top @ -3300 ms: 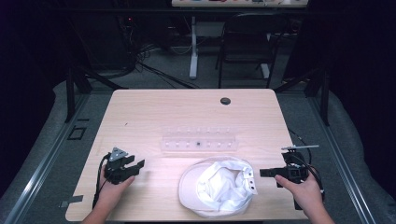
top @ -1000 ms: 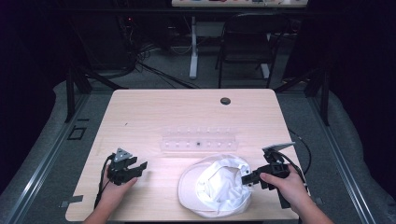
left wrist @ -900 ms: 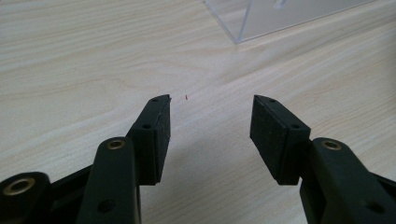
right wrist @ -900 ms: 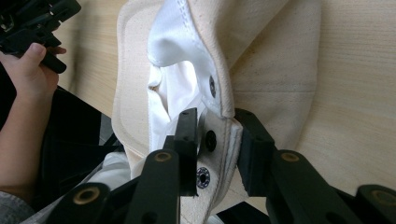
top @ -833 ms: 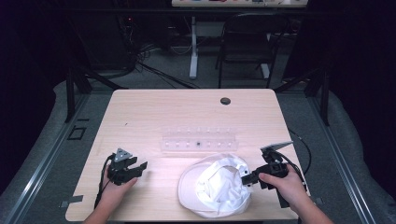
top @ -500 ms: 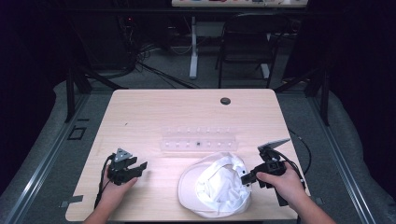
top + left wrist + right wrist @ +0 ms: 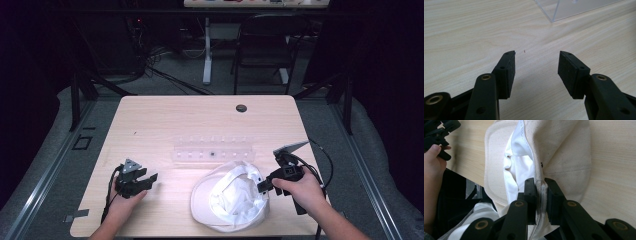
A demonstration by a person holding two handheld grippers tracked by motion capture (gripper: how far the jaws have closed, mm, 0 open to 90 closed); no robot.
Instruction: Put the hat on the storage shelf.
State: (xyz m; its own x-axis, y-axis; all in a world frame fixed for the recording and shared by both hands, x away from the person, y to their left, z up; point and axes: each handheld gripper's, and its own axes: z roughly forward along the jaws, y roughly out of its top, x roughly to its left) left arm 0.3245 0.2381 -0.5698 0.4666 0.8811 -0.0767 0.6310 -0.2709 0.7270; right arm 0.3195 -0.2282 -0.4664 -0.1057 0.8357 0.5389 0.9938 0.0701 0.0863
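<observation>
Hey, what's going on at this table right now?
A person works with a tool in each hand. The right tool has just closed its jaws on the rim of a white cap lying upside down on the wooden table. The left tool rests open on bare wood, holding nothing. A clear tray sits behind the cap.

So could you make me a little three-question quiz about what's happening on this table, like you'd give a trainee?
1. True or false: the right gripper is clamped on the edge of the white cap.
2. What lies between the jaws of the left gripper?
A. the cap's brim
B. nothing, just bare table beneath them
C. the clear plastic tray
3. Where does the clear plastic tray sit relative to the cap in the high view?

Key
1. True: both pads pinch the cap's rim.
2. B: the jaws stand open over bare wood.
3. Just beyond the cap, farther from the person, near the table's middle.
</observation>
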